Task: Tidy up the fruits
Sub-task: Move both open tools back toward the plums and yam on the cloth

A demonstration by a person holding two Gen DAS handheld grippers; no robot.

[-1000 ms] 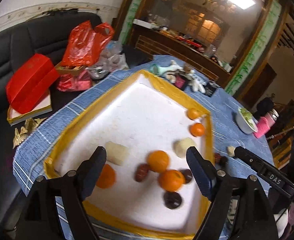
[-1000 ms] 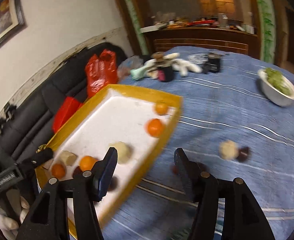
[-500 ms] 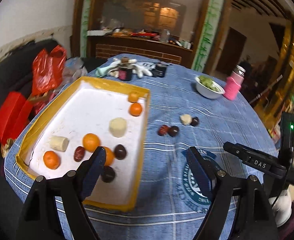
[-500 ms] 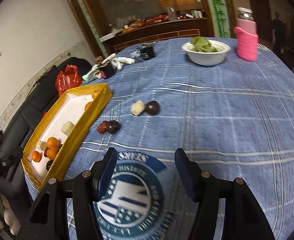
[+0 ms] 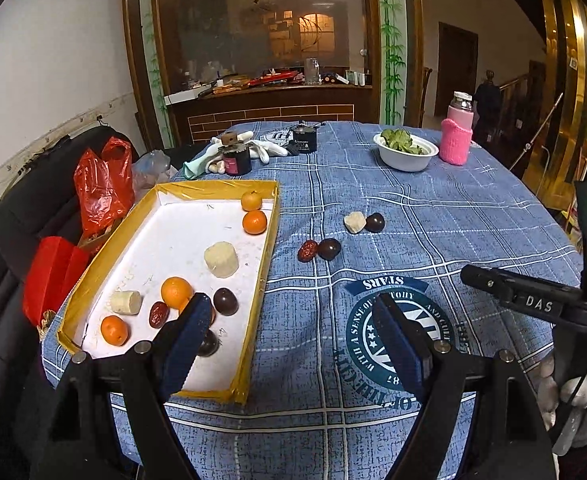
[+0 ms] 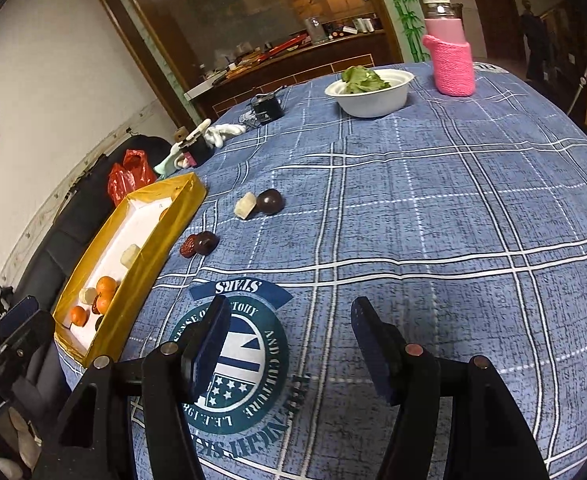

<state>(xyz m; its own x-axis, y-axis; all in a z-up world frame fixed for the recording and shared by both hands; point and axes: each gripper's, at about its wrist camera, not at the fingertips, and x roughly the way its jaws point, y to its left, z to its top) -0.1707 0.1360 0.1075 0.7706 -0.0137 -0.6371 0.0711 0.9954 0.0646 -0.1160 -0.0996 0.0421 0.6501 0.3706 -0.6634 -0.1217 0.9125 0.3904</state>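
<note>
A yellow-rimmed white tray on the blue tablecloth holds several oranges, pale chunks, red dates and dark round fruits. Loose on the cloth lie a red date beside a dark fruit, and a pale chunk beside another dark fruit. My left gripper is open and empty, above the tray's near right edge. My right gripper is open and empty over the cloth's round logo, well short of the loose fruit.
A white bowl of greens and a pink-sleeved bottle stand at the far side. Dark jars and white gloves lie behind the tray. A black sofa with red bags lies left of the table.
Both grippers have pulled back and swung right, away from above the tray, so the open cloth and the loose fruit now show. Both stay open and empty.
</note>
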